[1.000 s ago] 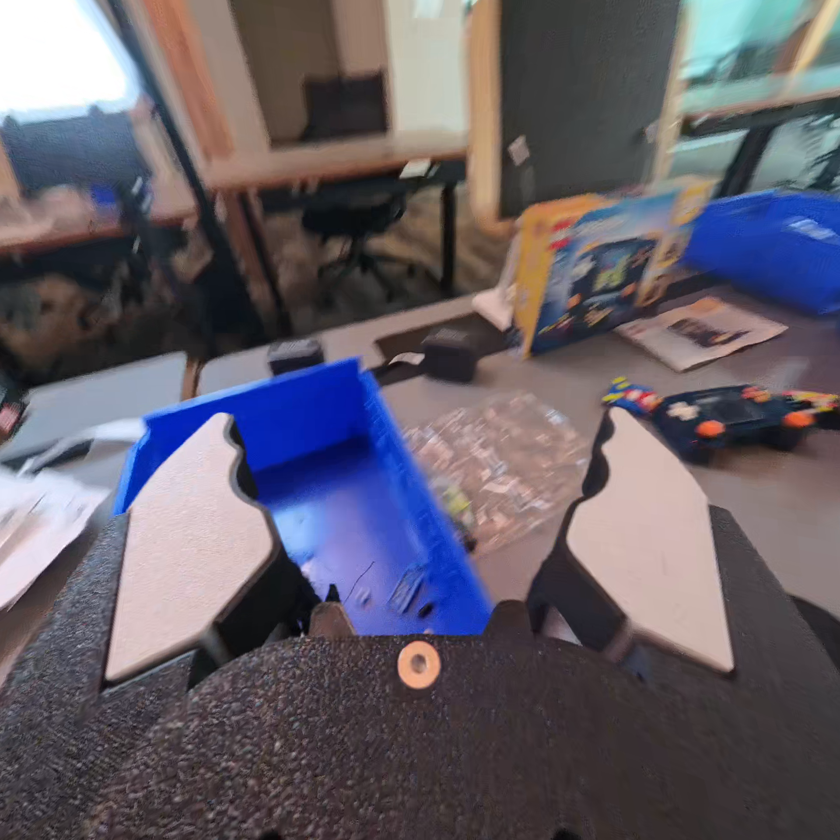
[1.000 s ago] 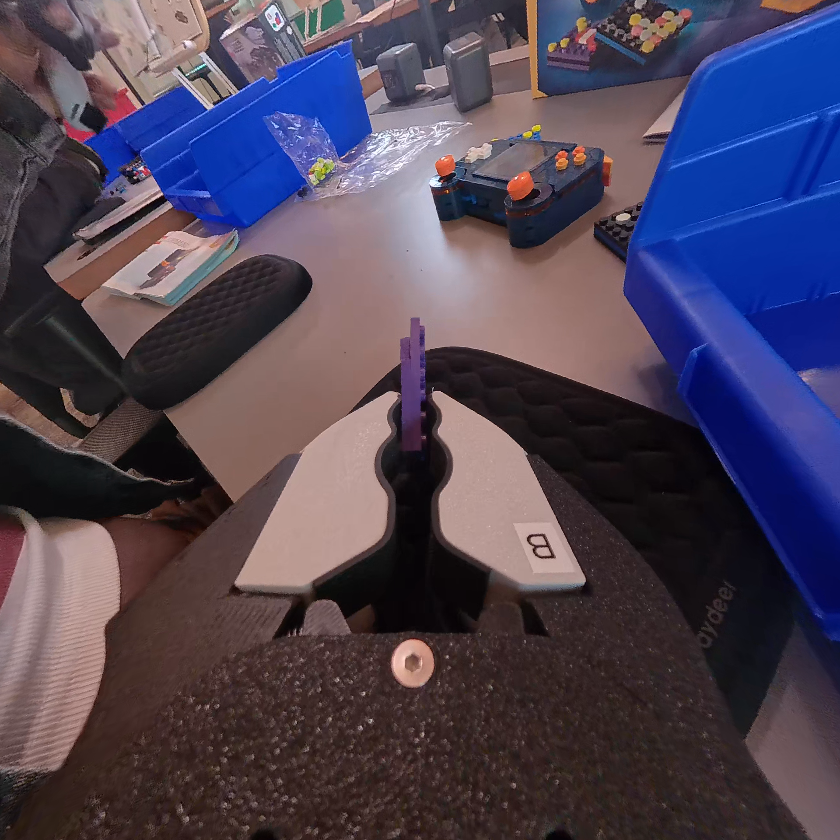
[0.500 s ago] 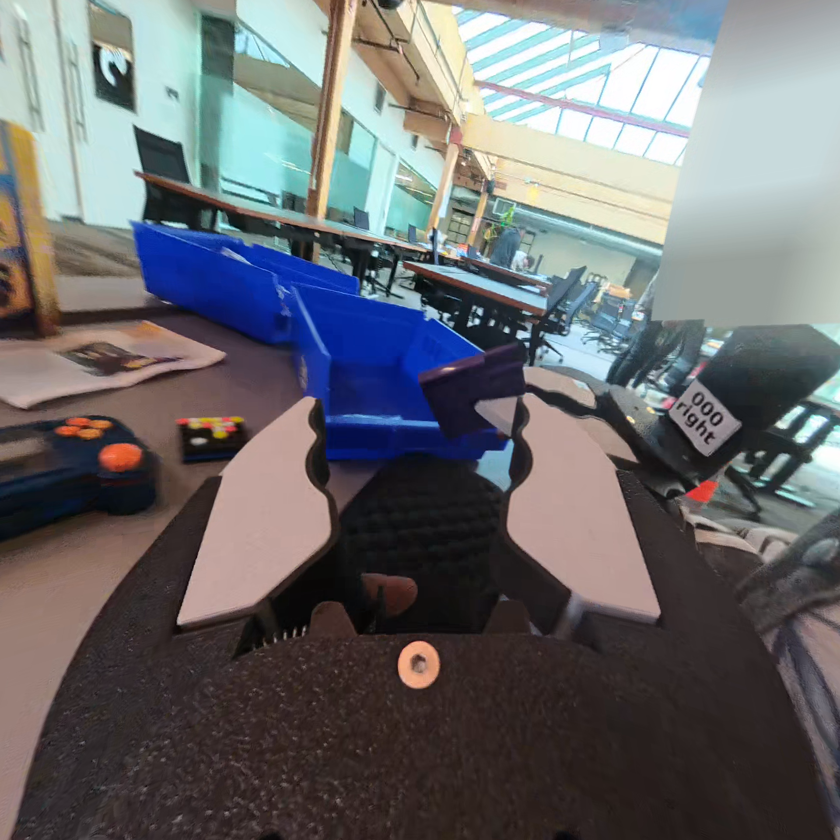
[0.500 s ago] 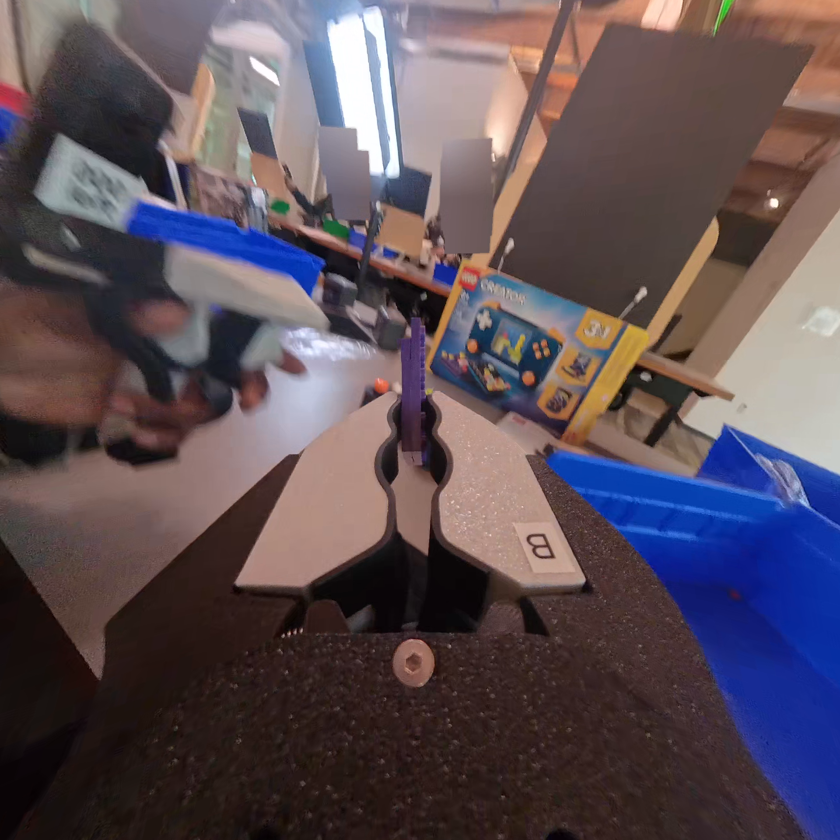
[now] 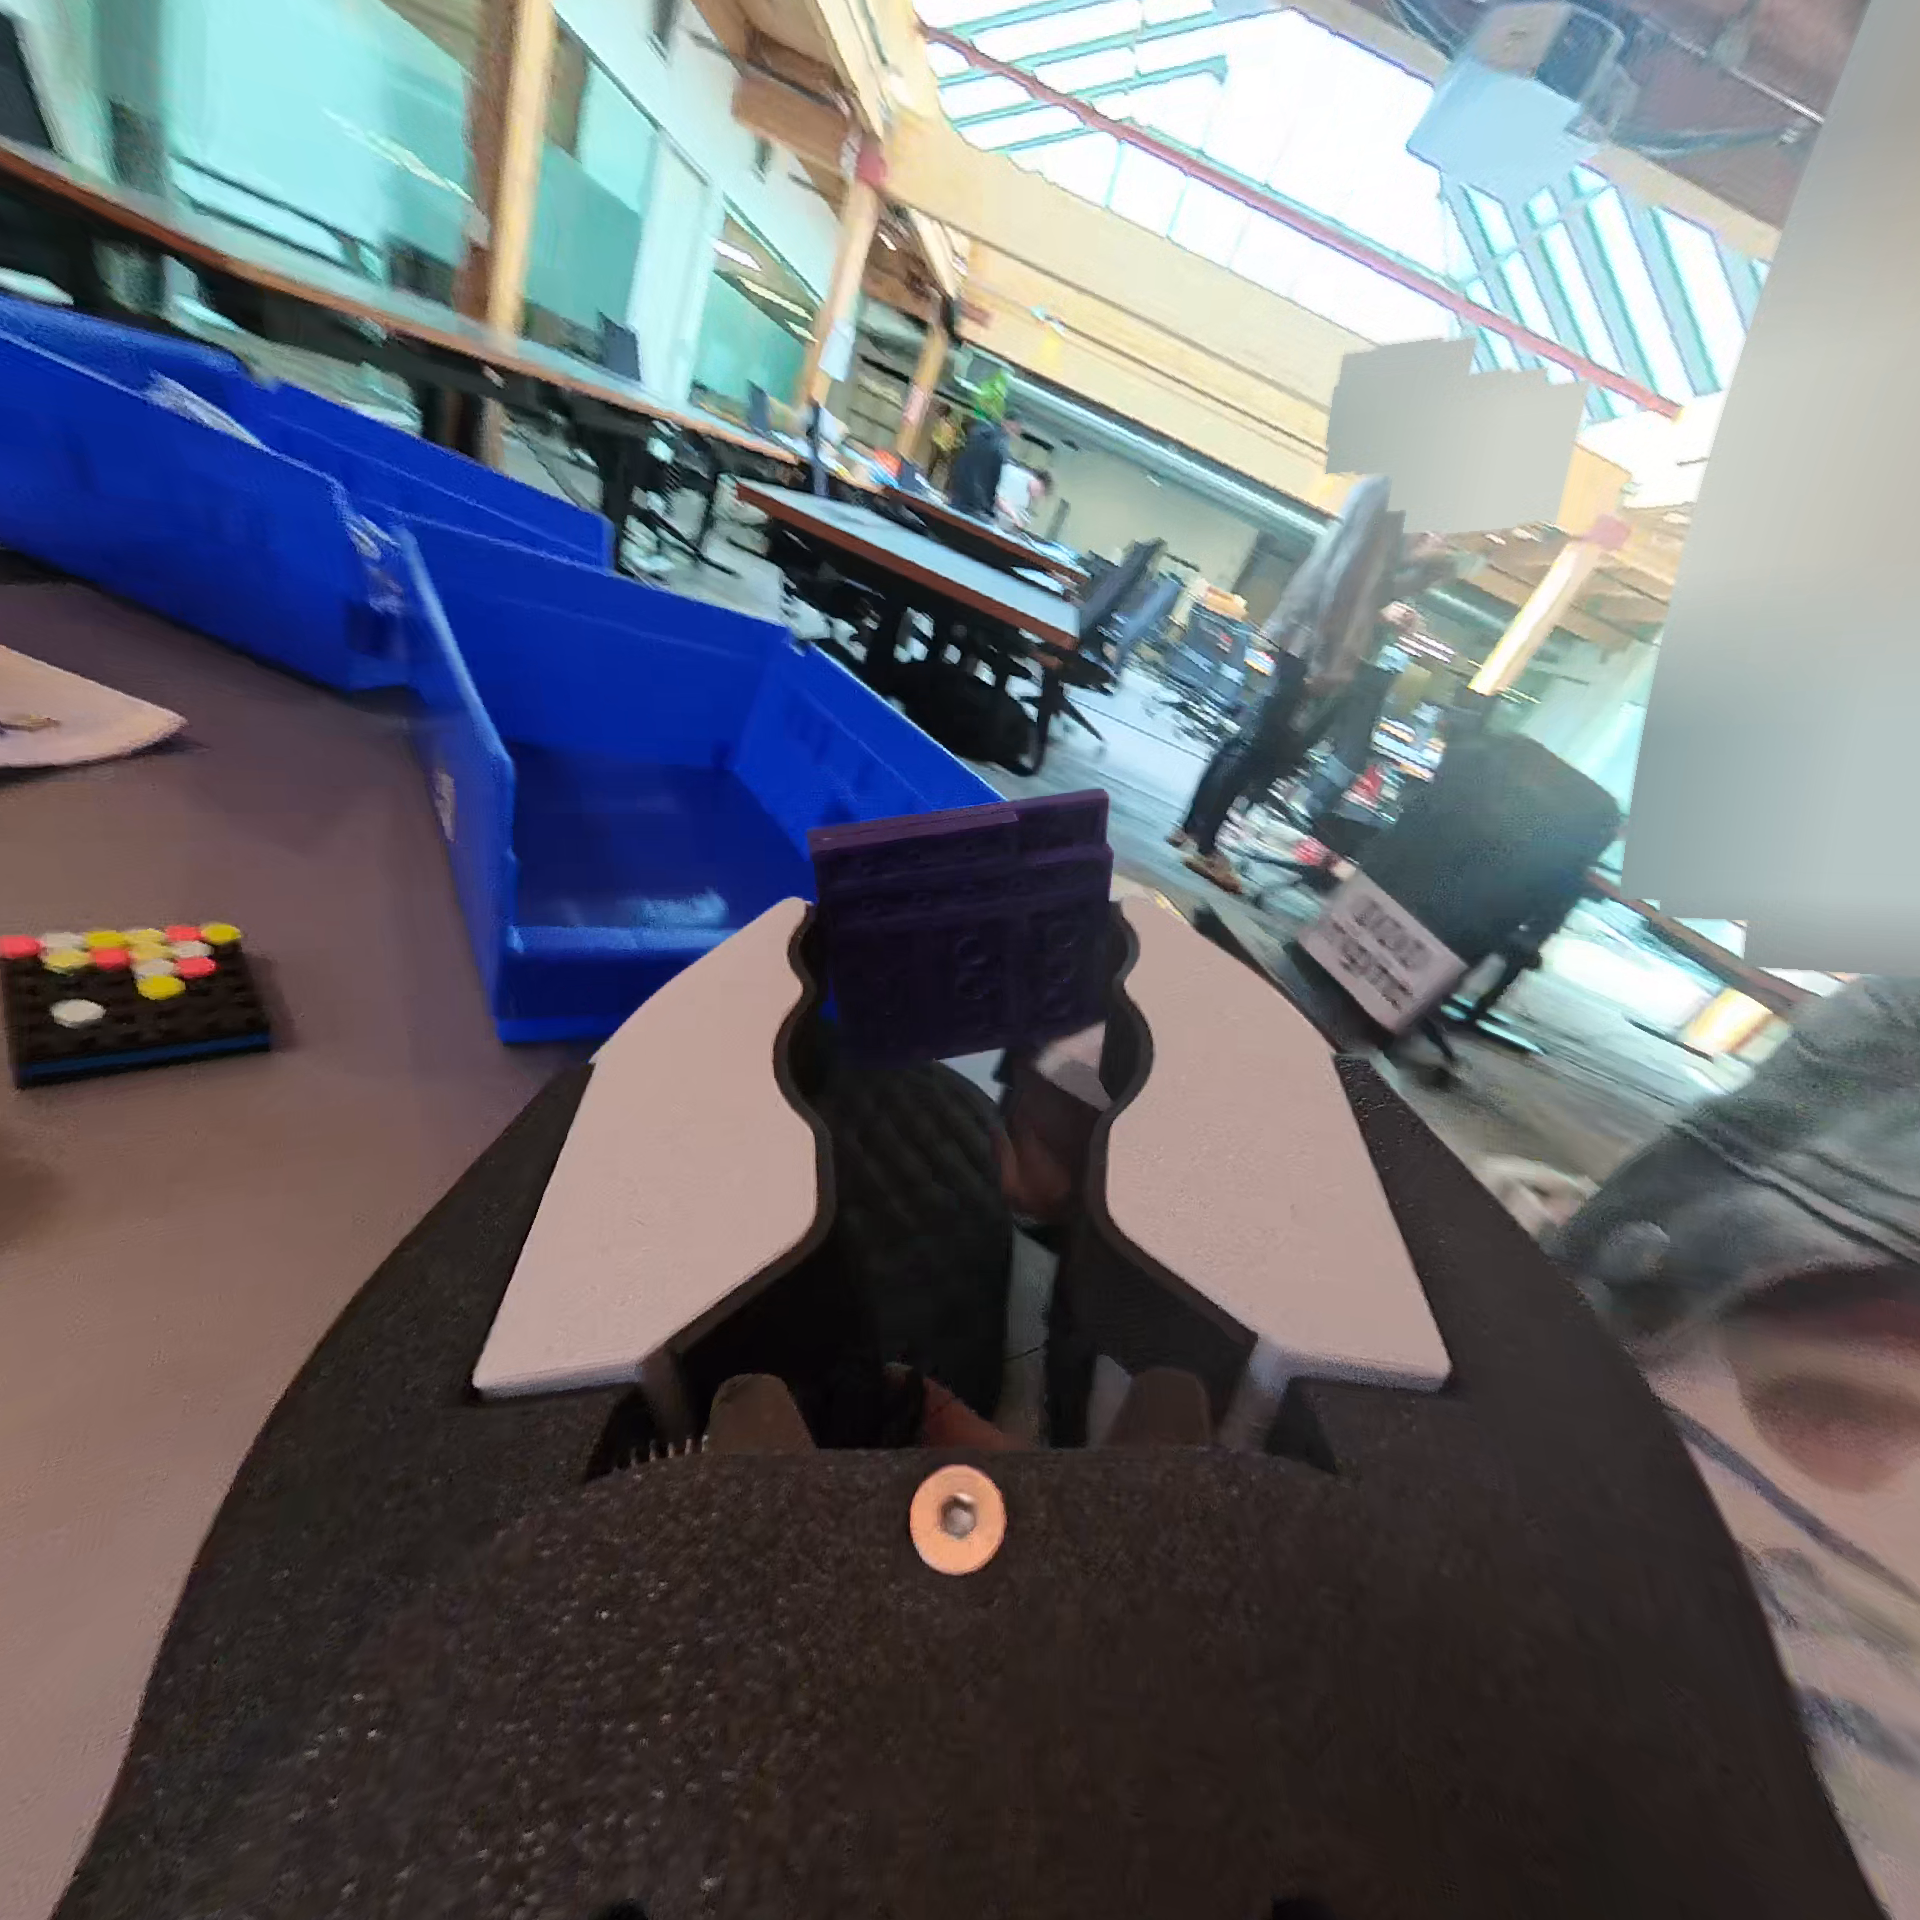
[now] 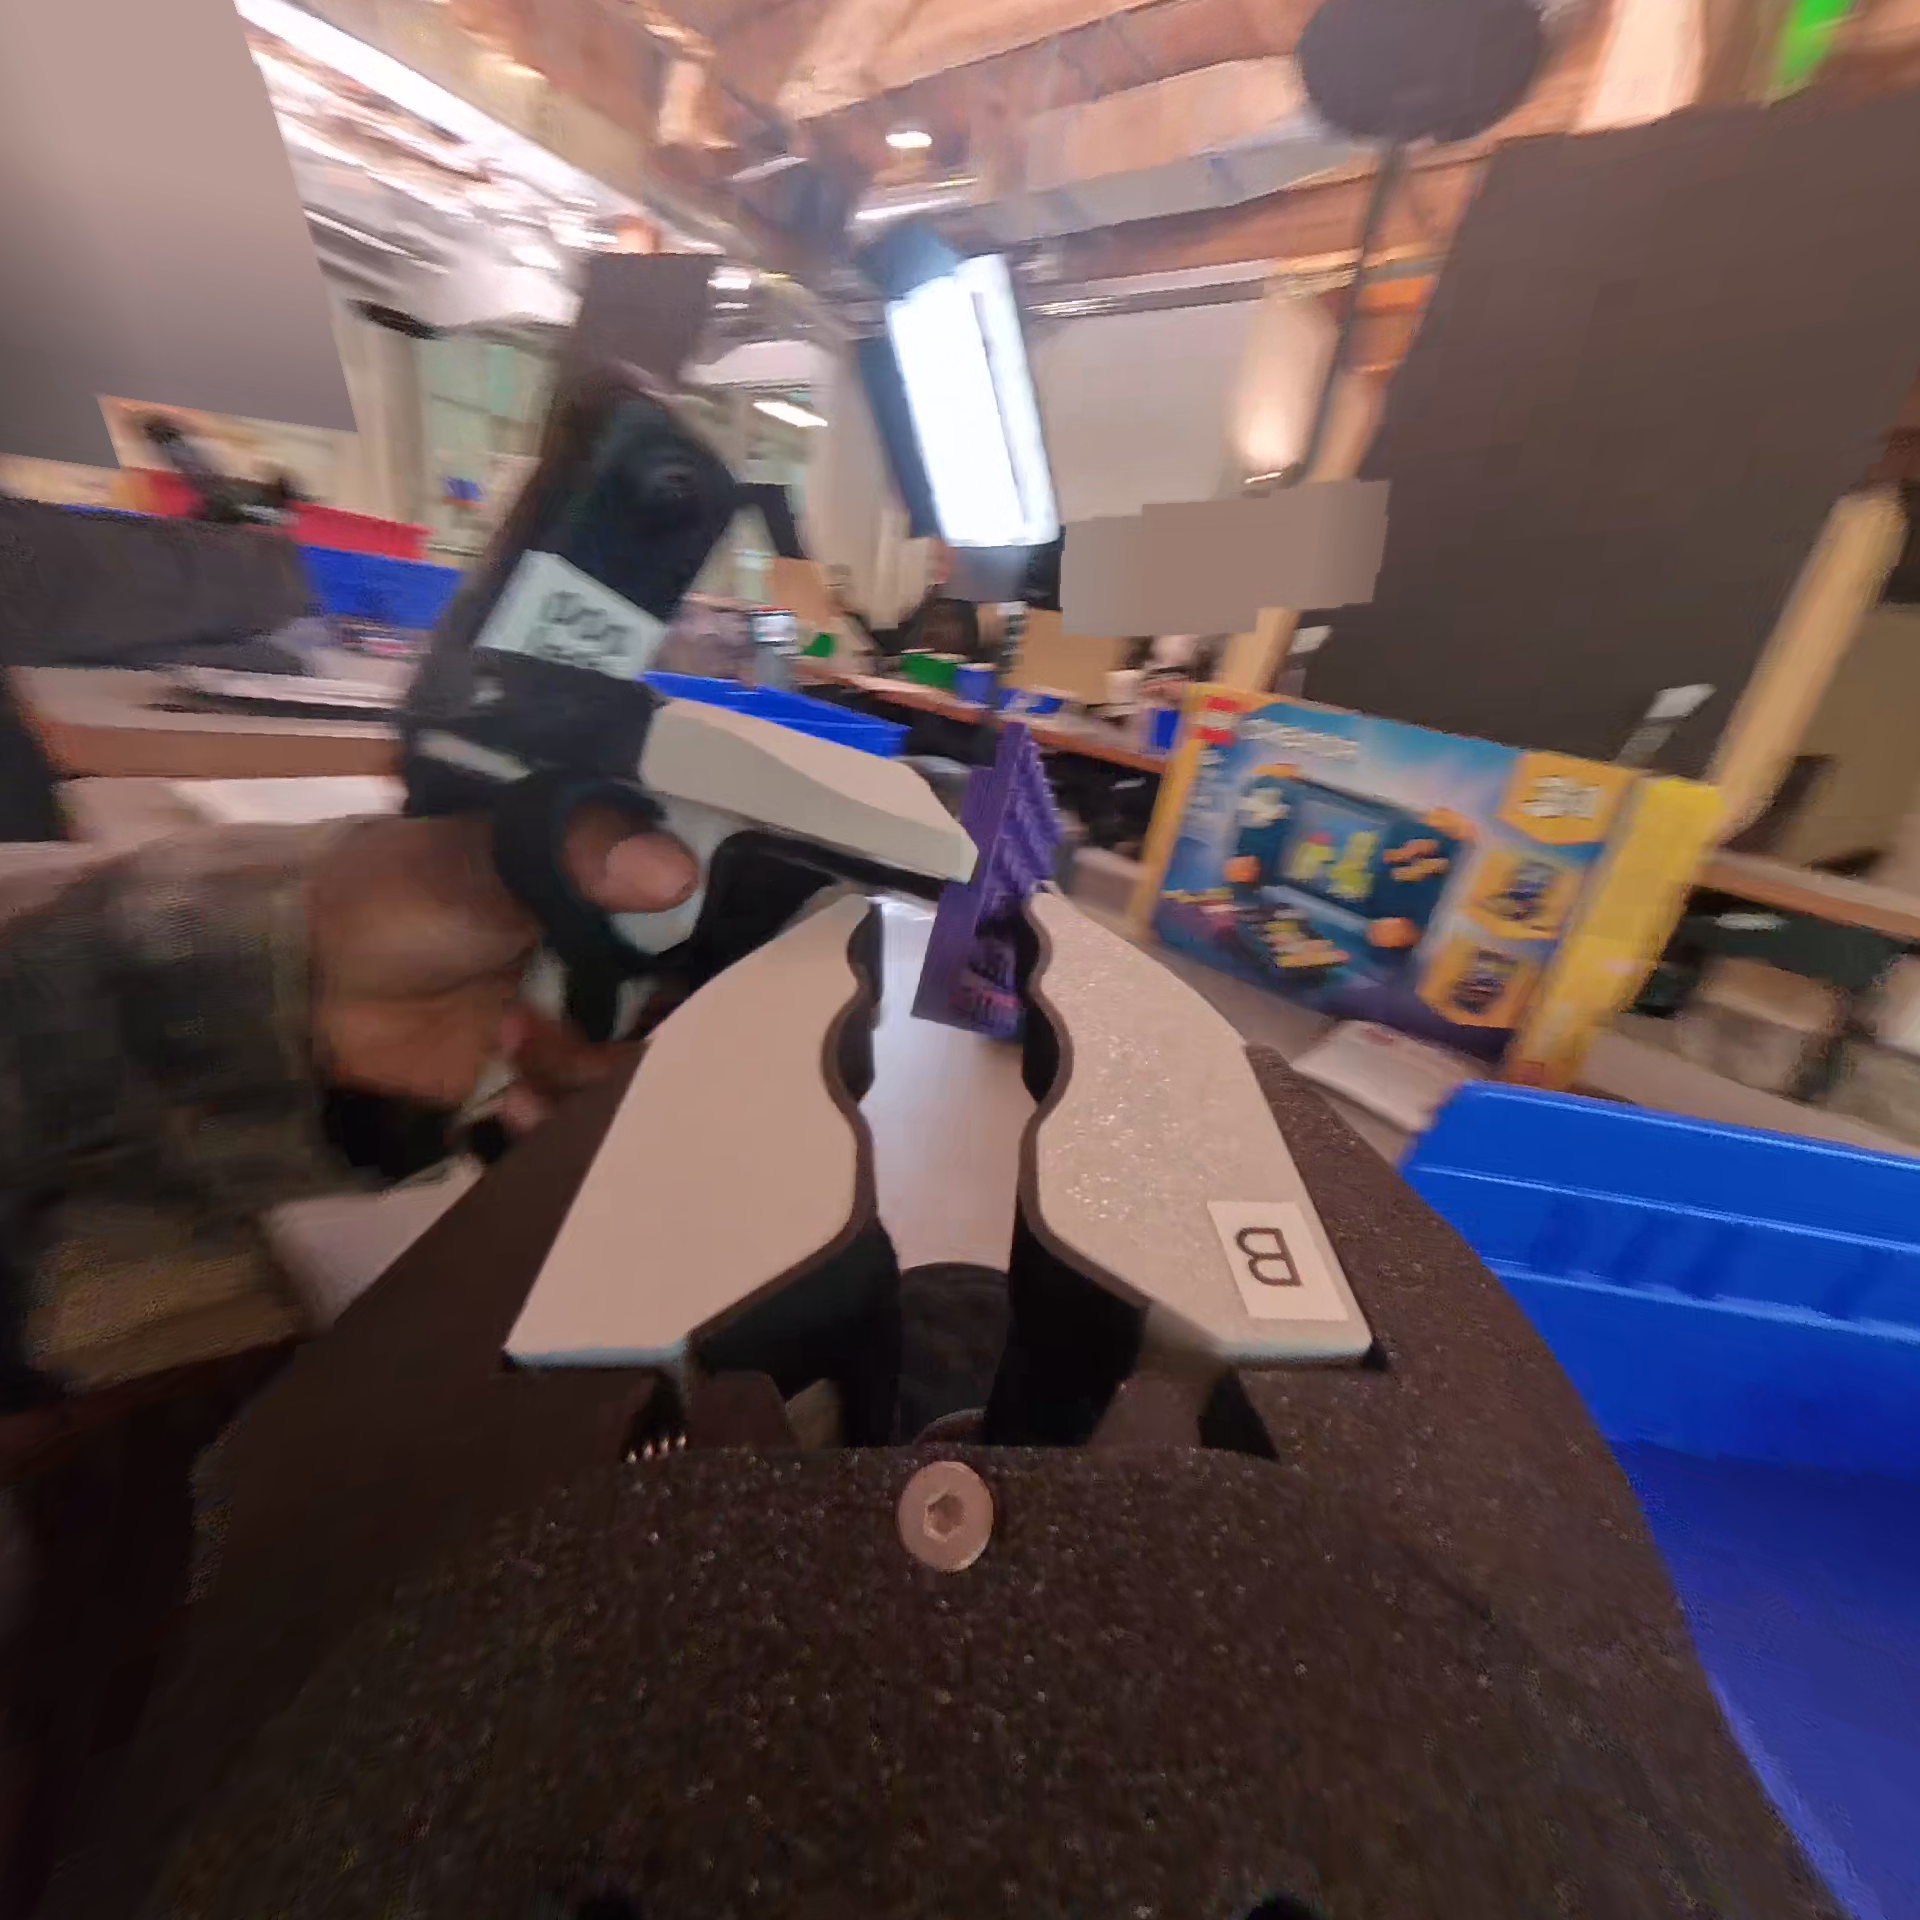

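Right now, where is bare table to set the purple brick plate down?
Bare grey tabletop lies between the black studded plate with coloured dots and the open blue plastic bin, running back toward the left gripper. Crowded: both grippers meet at the purple brick plate; the right gripper has another blue bin alongside.

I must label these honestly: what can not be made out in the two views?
- Left wrist view: the right gripper's fingertips, behind the flat purple studded plate.
- Right wrist view: the left gripper's second finger, behind the right gripper; the blue plastic bin, cut by the edge.
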`<state>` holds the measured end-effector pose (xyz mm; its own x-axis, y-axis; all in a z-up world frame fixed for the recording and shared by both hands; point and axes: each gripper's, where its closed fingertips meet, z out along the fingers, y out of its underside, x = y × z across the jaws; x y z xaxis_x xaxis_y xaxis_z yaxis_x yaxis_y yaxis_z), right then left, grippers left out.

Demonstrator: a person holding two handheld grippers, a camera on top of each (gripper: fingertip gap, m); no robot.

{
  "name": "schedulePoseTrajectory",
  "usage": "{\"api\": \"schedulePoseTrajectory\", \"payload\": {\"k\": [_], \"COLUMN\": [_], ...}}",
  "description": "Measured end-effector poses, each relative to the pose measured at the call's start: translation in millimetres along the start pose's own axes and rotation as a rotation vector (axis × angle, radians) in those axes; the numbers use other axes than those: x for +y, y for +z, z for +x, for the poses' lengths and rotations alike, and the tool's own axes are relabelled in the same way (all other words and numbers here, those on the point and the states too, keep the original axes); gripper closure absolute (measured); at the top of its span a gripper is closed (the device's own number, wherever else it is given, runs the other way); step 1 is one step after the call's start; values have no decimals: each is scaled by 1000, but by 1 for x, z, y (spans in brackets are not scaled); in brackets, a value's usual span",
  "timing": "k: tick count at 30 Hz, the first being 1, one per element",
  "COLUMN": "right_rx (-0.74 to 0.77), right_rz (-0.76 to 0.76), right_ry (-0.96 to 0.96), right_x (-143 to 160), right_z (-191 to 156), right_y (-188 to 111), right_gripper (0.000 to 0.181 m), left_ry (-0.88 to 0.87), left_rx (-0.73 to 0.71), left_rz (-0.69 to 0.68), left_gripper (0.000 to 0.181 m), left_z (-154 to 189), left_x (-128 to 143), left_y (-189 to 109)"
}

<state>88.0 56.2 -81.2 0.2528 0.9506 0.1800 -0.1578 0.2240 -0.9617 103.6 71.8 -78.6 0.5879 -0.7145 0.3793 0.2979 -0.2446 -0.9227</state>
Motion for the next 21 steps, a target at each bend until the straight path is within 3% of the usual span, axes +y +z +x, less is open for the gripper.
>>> {"api": "schedulePoseTrajectory", "payload": {"k": [2,4,7,10,13,15,17,21], "right_rx": [-226,-312,-422,-496,-479,-557,-648,-661], "right_rz": [20,61,8,-45,-112,-181,-148,-118], "right_ry": [158,313,354,350,370,477,569,600], "right_x": [-4,-12,-8,-6,4,11,4,2], "right_z": [-14,-8,-12,-29,-37,-50,-60,-60], "right_y": [-11,-22,-27,-20,-10,-8,-9,-3], "right_gripper": [147,119,104,106,107,102,105,119], "left_ry": [-52,-102,-96,-18,47,76,84,110], "left_rx": [108,208,305,301,321,331,365,400], "left_rz": [-83,-146,-162,-199,-116,-88,-98,-110], "left_gripper": [131,131,131,131,131,131,131,130], "left_z": [5,11,22,23,27,29,33,38], "left_x": [9,18,19,24,13,10,13,20], "left_y": [-9,-19,-28,-28,-29,-31,-33,-33]}}
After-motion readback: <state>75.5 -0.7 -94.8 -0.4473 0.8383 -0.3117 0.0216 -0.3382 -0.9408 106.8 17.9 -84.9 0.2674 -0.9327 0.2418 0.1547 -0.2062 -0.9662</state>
